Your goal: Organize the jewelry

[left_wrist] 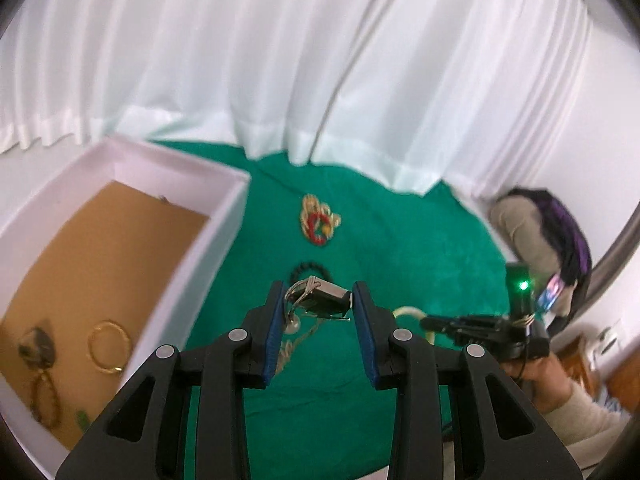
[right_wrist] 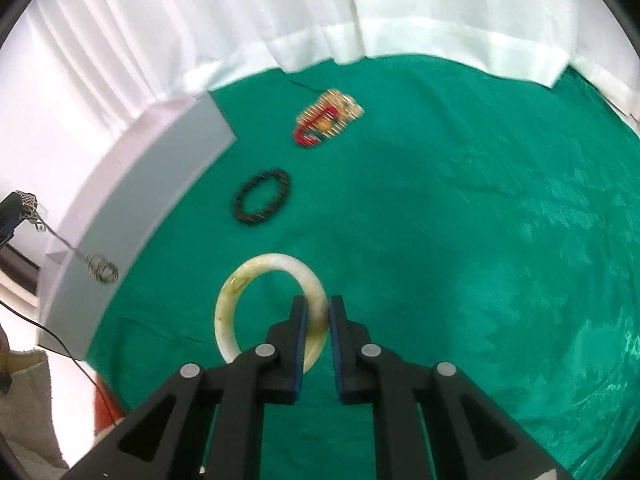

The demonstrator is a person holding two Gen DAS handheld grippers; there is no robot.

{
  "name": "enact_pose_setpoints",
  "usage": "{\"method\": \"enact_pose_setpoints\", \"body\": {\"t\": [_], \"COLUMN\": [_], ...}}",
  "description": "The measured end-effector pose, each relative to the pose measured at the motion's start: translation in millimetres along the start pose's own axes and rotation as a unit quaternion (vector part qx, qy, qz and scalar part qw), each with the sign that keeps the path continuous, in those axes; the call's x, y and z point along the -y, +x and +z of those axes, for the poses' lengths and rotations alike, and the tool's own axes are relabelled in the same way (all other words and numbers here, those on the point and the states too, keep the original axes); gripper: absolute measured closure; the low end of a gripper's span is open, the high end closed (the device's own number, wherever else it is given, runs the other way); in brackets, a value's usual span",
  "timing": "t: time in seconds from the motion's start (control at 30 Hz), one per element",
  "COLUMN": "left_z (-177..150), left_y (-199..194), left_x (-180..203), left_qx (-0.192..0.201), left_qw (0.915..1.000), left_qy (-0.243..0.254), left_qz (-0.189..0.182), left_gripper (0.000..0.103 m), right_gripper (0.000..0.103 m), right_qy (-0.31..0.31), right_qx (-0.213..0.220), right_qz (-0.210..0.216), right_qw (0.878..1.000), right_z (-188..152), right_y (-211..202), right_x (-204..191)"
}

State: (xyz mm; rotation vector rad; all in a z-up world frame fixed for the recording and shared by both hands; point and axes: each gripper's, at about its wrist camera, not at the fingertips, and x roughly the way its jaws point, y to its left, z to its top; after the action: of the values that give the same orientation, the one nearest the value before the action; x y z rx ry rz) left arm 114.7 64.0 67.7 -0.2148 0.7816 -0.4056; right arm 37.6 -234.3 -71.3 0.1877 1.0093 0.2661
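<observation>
Between the left gripper pads sits a silver mesh piece, clamped, its chain dangling below; snag risk on the white box wall to the claw's left if carried low. Right gripper, angled down over the green cloth, is closed on a pale bangle; thin grip, could pivot out. Black bead bracelet lies ahead-left.
</observation>
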Motion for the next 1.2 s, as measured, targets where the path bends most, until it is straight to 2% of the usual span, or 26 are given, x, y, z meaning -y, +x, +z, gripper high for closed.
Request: {"method": "enact_pose_setpoints", "body": {"t": [0.23, 0.43, 0.57, 0.67, 0.8, 0.97, 1.13, 1.2], "left_z": [30.9, 39.0, 28.2, 16.4, -6.0, -38.6, -55.7, -60.9], "left_y": [-70.3, -115.3, -123.0, -115.1, -90.1, -54.5, -28.0, -26.8], "left_x": [-23.7, -59.4, -89.6, -115.0, -149.6, -185.4, -201.3, -199.7], "left_qx": [0.066, 0.105, 0.107, 0.094, 0.057, 0.003, -0.038, -0.048], "left_qw": [0.9969, 0.9890, 0.9824, 0.9768, 0.9713, 0.9640, 0.9591, 0.9574], "left_qy": [-0.036, -0.063, -0.080, -0.094, -0.120, -0.151, -0.154, -0.154], "left_qz": [0.024, 0.083, 0.131, 0.168, 0.197, 0.219, 0.234, 0.239], "left_gripper": [0.070, 0.070, 0.070, 0.070, 0.070, 0.070, 0.069, 0.065], "right_gripper": [0.091, 0.091, 0.091, 0.091, 0.091, 0.091, 0.090, 0.087], "right_qy": [-0.023, -0.056, -0.079, -0.096, -0.123, -0.172, -0.206, -0.217], "right_qx": [0.029, 0.040, 0.027, -0.004, -0.047, -0.102, -0.134, -0.127], "right_qz": [0.072, 0.143, 0.184, 0.207, 0.203, 0.162, 0.105, 0.082], "right_qw": [0.997, 0.987, 0.979, 0.974, 0.970, 0.966, 0.964, 0.964], "right_z": [42.3, 95.3, 125.0, 140.3, 147.9, 140.3, 127.6, 126.4], "right_y": [-18.4, -5.6, 21.9, 56.8, 106.1, 174.7, 215.8, 219.1], "right_x": [-45.8, -112.7, -169.0, -215.8, -268.1, -319.4, -335.8, -335.4]}}
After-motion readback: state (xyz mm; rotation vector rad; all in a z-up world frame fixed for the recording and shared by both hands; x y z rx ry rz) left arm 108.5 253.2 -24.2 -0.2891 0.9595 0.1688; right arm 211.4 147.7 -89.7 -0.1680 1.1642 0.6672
